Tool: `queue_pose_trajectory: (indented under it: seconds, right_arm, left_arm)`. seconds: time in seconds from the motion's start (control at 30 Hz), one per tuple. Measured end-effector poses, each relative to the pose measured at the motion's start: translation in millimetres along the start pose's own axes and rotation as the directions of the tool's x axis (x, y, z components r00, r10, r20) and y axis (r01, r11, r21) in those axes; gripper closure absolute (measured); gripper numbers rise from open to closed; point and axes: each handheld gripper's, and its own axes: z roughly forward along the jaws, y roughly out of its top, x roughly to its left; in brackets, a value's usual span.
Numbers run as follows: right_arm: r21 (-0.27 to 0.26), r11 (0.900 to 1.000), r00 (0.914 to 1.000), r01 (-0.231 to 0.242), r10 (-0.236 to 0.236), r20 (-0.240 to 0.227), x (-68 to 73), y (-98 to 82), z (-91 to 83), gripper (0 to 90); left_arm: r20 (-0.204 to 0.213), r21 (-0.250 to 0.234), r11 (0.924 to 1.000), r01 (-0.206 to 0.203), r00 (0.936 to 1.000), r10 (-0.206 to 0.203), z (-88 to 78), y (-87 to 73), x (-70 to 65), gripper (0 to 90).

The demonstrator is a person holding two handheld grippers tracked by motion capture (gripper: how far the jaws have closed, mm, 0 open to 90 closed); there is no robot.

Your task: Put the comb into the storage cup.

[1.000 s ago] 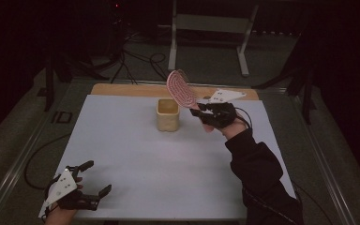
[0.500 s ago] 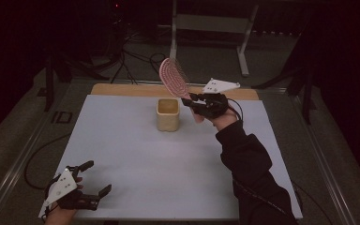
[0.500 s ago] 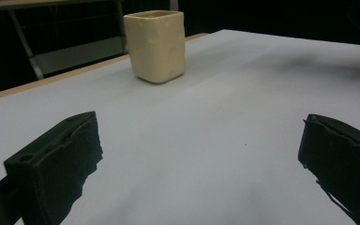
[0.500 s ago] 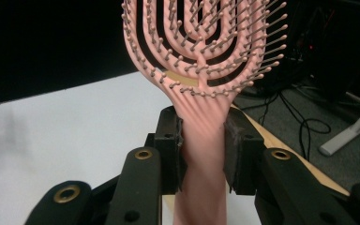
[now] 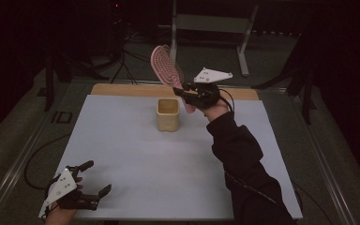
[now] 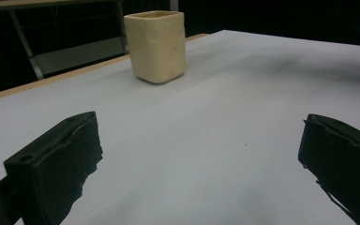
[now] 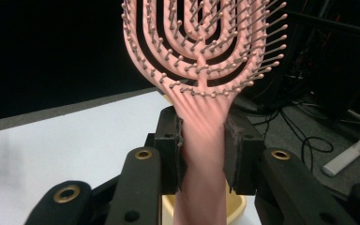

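Clamped on the handle of a pink hairbrush (image 5: 165, 65), the right gripper (image 5: 189, 95) hangs above the far part of the white table (image 5: 168, 159), just beyond and to the right of a cream cup (image 5: 168, 114). In the right gripper view both black pads press the narrow neck of the brush (image 7: 201, 56) from either side, and the handle runs on down between the jaws toward the cup's rim (image 7: 236, 206) below. The brush's long axis is tilted: in the high view the handle end sits low at the gripper and the oval head rises up and to the left, past the table's far wooden edge (image 5: 122, 90). Its bristle side (rows of ball-tipped pins set in curved loops) faces the gripper's own camera. No brand or writing can be read on the brush or the cup; the dim light may hide small marks. The left gripper (image 5: 91, 180) rests at the near left corner of the table, jaws wide apart with nothing between them, and in its own view the cup (image 6: 155, 44) stands upright well ahead on the bare surface.
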Motion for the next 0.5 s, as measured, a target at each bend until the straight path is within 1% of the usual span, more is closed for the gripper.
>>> queue_pose_trajectory:
  seconds: [0.07,0.1,0.17,0.27,0.33,0.4,0.5]
  right_arm:
    - [-0.004,1.0,1.0,-0.006,0.006,0.008,-0.1,3.1,4.2,70.8]
    - [-0.008,1.0,1.0,-0.004,0.004,0.005,-1.0,4.4,6.0,70.8]
    - [-0.026,1.0,0.9999,-0.016,0.016,0.002,-2.2,6.9,9.7,70.8]
    - [-0.054,0.998,0.9998,-0.018,0.018,0.001,-3.8,9.8,15.6,70.8]
    - [-0.065,0.997,0.9996,-0.028,0.029,0.006,-3.2,11.8,19.3,70.8]
    - [-0.088,0.996,0.9994,-0.034,0.033,-0.005,-4.3,12.8,22.7,70.8]
    - [-0.132,0.99,0.9985,-0.053,0.051,-0.019,-6.0,13.7,28.1,70.8]
  left_arm:
    - [-0.001,0.0,1.0,0.0,1.0,0.0,-0.1,0.0,-0.2,0.0]
    - [-0.001,-0.001,1.0,0.0,1.0,0.0,-0.1,0.1,-0.2,0.0]
    - [-0.001,-0.001,1.0,0.0,1.0,0.0,-0.2,0.1,-0.1,0.0]
    - [-0.001,-0.003,1.0,0.001,1.0,-0.001,-0.4,0.1,0.1,0.0]
    - [0.001,-0.004,1.0,0.003,1.0,-0.003,-0.3,0.0,0.2,0.0]
    - [0.001,-0.004,1.0,0.002,1.0,-0.002,-0.3,0.0,0.2,0.0]
    - [0.002,-0.005,1.0,0.003,1.0,-0.003,-0.4,0.0,0.3,0.0]
